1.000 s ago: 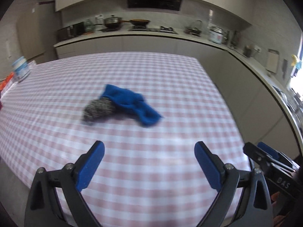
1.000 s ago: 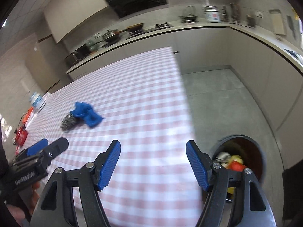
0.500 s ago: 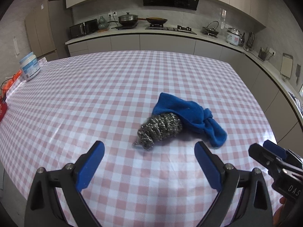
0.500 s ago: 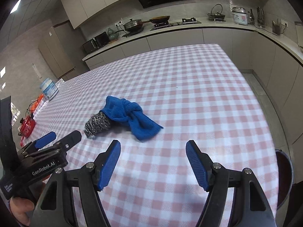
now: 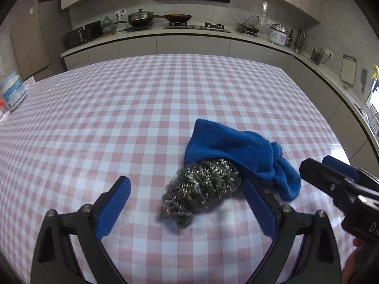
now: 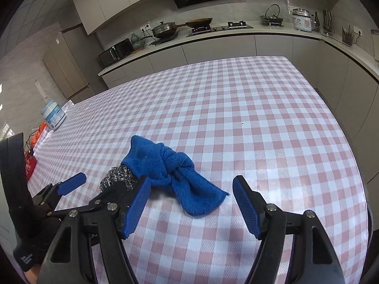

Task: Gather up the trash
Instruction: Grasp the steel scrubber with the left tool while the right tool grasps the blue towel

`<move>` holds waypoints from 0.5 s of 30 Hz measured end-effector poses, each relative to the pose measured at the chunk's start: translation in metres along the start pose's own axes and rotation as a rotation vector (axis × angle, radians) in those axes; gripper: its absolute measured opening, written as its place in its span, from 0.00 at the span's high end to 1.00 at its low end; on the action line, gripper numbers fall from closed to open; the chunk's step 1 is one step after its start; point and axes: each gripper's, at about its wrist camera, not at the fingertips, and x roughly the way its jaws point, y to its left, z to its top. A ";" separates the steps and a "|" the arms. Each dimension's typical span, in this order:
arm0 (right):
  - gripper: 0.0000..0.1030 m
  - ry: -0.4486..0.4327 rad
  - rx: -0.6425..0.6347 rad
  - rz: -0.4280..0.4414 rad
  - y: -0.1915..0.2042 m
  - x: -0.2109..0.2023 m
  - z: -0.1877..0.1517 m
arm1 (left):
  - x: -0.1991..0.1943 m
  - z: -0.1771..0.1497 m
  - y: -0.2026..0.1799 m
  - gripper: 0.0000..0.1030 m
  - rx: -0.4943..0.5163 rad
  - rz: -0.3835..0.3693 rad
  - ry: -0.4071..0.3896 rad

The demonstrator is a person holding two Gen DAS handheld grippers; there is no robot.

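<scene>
A steel wool scrubber [image 5: 201,189] lies on the pink checked tablecloth [image 5: 118,118], partly under a knotted blue cloth [image 5: 236,151]. My left gripper [image 5: 187,209] is open, its jaws on either side of the scrubber, not touching it. In the right wrist view the blue cloth [image 6: 170,168] covers most of the scrubber [image 6: 118,177]. My right gripper [image 6: 189,206] is open, with the cloth's loose end between its jaws. The left gripper also shows in the right wrist view [image 6: 104,187], and one finger of the right gripper shows in the left wrist view at the right edge.
A white jar with a blue label [image 6: 53,114] and red and orange items [image 6: 30,163] sit at the table's far left. The table's right edge [image 6: 355,156] drops to the floor. Kitchen counters with pots and appliances run behind.
Both grippers have swung from the table's right side toward the cloth and scrubber and moved in close around them. The bin has left the right wrist view.
</scene>
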 end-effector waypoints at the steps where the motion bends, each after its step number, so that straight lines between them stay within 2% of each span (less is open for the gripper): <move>1: 0.28 0.001 0.000 0.000 0.001 0.002 0.002 | 0.005 0.001 0.000 0.06 0.007 0.000 0.004; 5: 0.28 0.006 0.000 0.000 0.004 0.013 0.006 | 0.014 0.001 0.006 0.08 0.005 -0.009 0.012; 7: 0.28 0.013 -0.004 0.005 0.008 0.021 0.010 | 0.015 0.000 0.013 0.17 -0.004 -0.001 0.010; 12: 0.28 0.035 -0.030 0.034 0.024 0.040 0.016 | 0.012 -0.004 0.032 0.21 -0.041 0.004 0.025; 14: 0.28 0.049 -0.046 0.040 0.030 0.050 0.017 | 0.011 -0.006 0.038 0.26 -0.051 0.000 0.026; 15: 0.28 0.058 -0.051 0.044 0.033 0.055 0.017 | 0.012 -0.007 0.039 0.33 -0.054 -0.006 0.029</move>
